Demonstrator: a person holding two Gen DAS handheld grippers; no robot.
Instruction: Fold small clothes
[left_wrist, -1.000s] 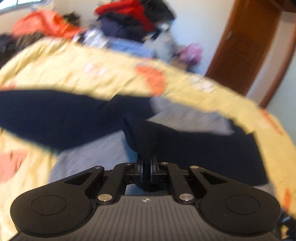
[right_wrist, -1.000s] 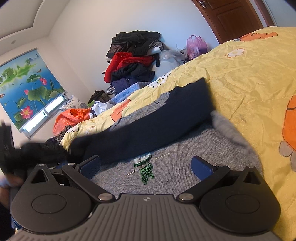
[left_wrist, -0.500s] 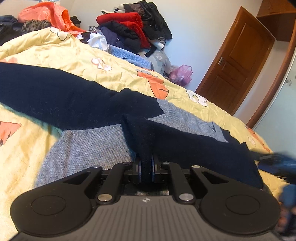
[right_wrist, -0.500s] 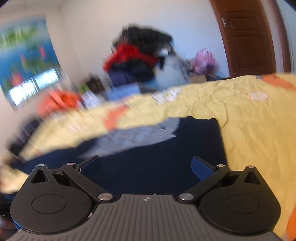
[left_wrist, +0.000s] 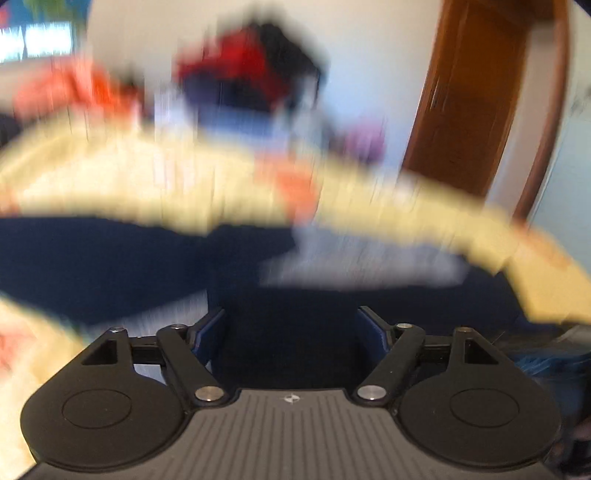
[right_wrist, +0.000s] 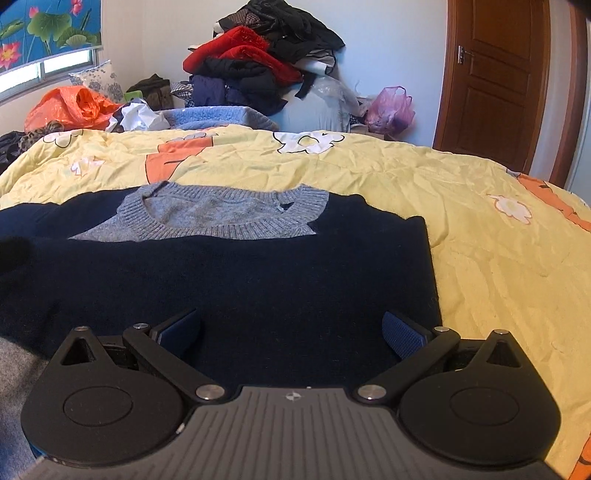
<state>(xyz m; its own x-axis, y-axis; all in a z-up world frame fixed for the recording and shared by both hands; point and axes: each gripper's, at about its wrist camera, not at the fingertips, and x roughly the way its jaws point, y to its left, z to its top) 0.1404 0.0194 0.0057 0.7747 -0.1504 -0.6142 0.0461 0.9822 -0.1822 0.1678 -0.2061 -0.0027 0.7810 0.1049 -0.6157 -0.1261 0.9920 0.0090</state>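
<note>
A small grey knit sweater (right_wrist: 225, 214) with navy sleeves lies flat on the yellow quilt (right_wrist: 480, 258), collar toward the far side. One navy sleeve (right_wrist: 258, 280) is folded across its chest. My right gripper (right_wrist: 291, 328) stands open just above that sleeve, with nothing pinched. The left wrist view is badly blurred. There my left gripper (left_wrist: 295, 332) has its jaws opening, and navy sleeve cloth (left_wrist: 291, 325) lies between the pads without being pressed. Another navy sleeve (left_wrist: 92, 258) stretches away to the left.
A heap of red, black and navy clothes (right_wrist: 258, 62) sits beyond the bed, next to an orange plastic bag (right_wrist: 70, 107) and a pink bag (right_wrist: 391, 110). A brown wooden door (right_wrist: 498, 81) stands at the right. The quilt extends right of the sweater.
My left gripper was shut on the navy sleeve and has now let it go, its jaws spreading wide. The right gripper swung round and levelled out over the folded sleeve, facing the collar.
</note>
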